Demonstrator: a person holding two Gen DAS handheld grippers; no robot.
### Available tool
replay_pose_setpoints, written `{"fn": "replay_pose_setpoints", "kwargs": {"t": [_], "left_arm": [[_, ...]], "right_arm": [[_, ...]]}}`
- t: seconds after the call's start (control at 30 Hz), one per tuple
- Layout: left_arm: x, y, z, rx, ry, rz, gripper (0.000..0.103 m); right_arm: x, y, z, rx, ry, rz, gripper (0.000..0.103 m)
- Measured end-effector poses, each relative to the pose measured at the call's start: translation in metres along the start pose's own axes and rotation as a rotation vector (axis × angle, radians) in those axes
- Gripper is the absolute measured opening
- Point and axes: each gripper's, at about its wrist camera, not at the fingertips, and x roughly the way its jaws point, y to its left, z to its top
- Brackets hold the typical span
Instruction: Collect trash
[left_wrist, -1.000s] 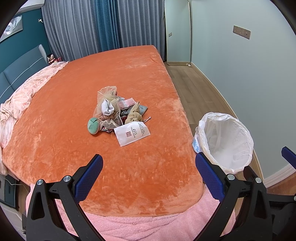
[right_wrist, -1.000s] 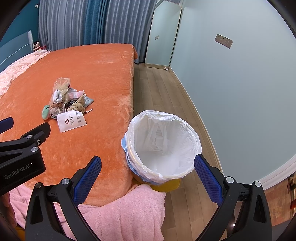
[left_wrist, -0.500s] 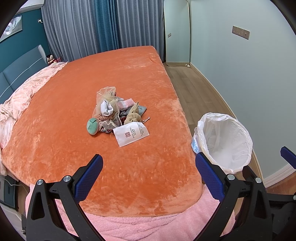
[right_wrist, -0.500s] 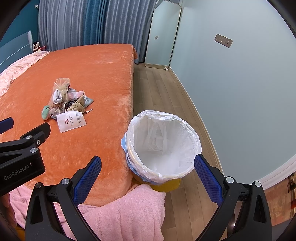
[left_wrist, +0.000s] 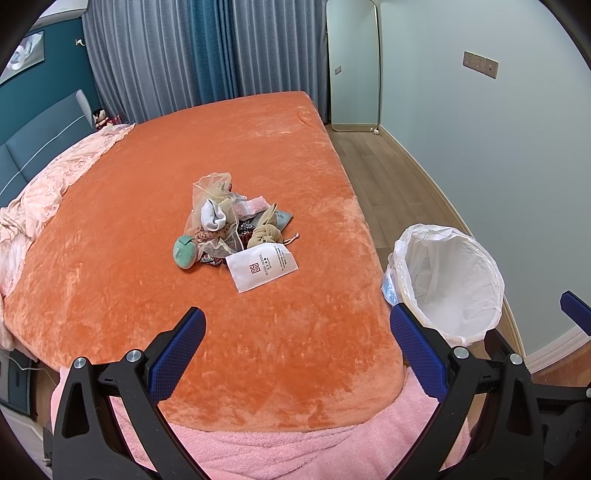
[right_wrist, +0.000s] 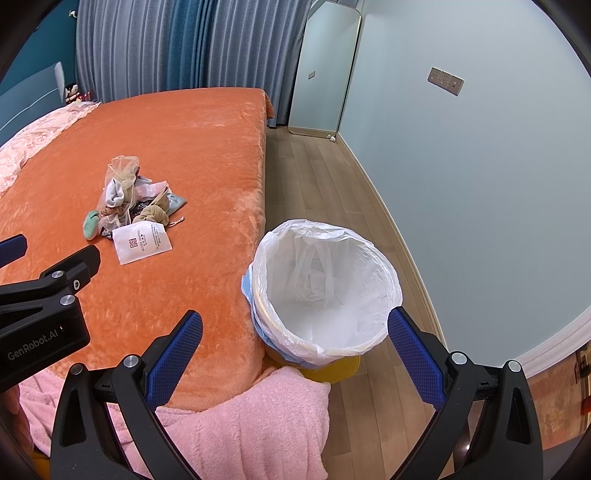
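Barely any change over the last second: trash pile (left_wrist: 236, 225) sits a shade lower and nearer in the left view, otherwise same layout. Slight creep forward only; collection not yet begun.

Left tongs (left_wrist: 295, 354) spread wide, empty, hovering over the near edge of the orange bed (left_wrist: 184, 302). Pile well ahead of them, mid-bed: white paper packet (left_wrist: 262, 267) nearest, knotted tan cloth (left_wrist: 264, 232) behind it, mesh bag with a white sock (left_wrist: 212, 216), green pad (left_wrist: 184, 253) to the left.

Right tongs (right_wrist: 295, 354) likewise wide and empty. Lined trash bin (right_wrist: 332, 258) directly ahead of them on the floor, touching the bed edge, liner looking empty.

Likely next: left tongs reach for the packet.
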Motion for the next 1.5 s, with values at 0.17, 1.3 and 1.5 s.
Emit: {"fn": "replay_pose_setpoints", "kwargs": {"t": [0.17, 1.3, 1.5], "left_arm": [[0.0001, 0.0002, 0.0002, -0.001, 0.001, 0.0, 0.095], [-0.0016, 0.0004, 0.0064, 0.028, -0.018, 0.004, 0.096], [-0.0017, 0.0005, 0.0075, 0.038, -0.024, 0.007, 0.096]], "right_arm": [[0.0001, 0.0001, 0.0, 0.001, -0.001, -0.001, 0.096], [-0.0038, -0.0031, 0.006, 0.003, -0.011, -0.003, 0.096], [-0.0043, 0.0002, 0.0091, 0.0, -0.012, -0.003, 0.096]]}}
